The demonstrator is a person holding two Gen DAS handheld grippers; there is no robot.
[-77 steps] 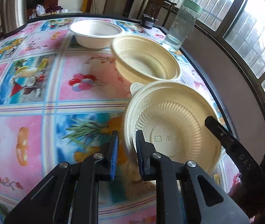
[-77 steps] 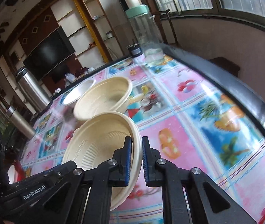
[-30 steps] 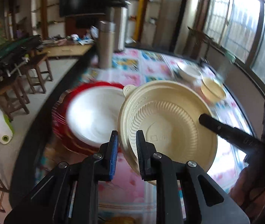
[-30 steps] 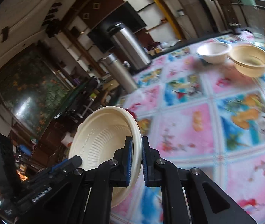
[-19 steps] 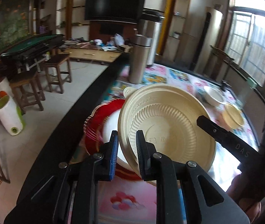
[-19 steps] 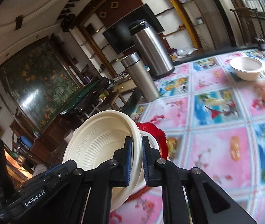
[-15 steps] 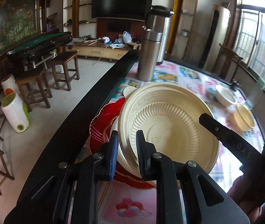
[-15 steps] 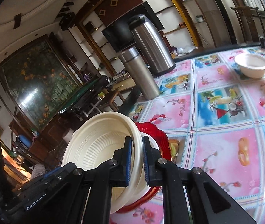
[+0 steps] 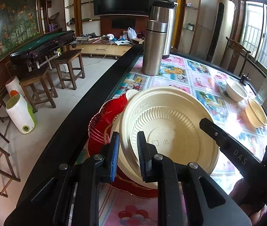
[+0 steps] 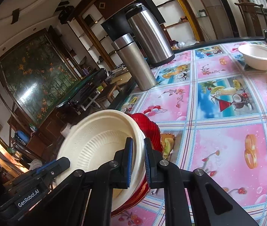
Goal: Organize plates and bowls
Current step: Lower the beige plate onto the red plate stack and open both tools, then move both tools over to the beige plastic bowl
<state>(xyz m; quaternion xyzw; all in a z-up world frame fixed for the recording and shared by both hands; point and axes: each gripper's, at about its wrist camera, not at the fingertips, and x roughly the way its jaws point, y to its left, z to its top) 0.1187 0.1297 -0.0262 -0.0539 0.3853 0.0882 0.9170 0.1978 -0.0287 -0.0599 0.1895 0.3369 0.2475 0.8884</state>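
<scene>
Pinching the near rim of a cream plate [image 9: 171, 131], the left hand-held gripper [image 9: 126, 148] had its blue-padded fingers [image 9: 114, 150] closed on either side of that edge. The right hand-held gripper [image 10: 138, 156] clamped the opposite rim of the same cream plate [image 10: 95, 143], and its dark finger showed in the left view crossing the plate's far side. Held between the two, the plate sat tilted, its ribbed underside toward the left camera, directly over a red plate [image 9: 99, 130] that lay near the edge of the surface [image 10: 218, 150]; a white dish rested inside the red one, and whether the cream plate touched it could not be told. Farther along the patterned cloth stood a steel flask [image 9: 153, 47] with a larger steel thermos [image 10: 148, 30] just behind it. Well beyond, near the window side, sat a white bowl [image 9: 235, 92] and a cream bowl [image 9: 255, 113] close together.
</scene>
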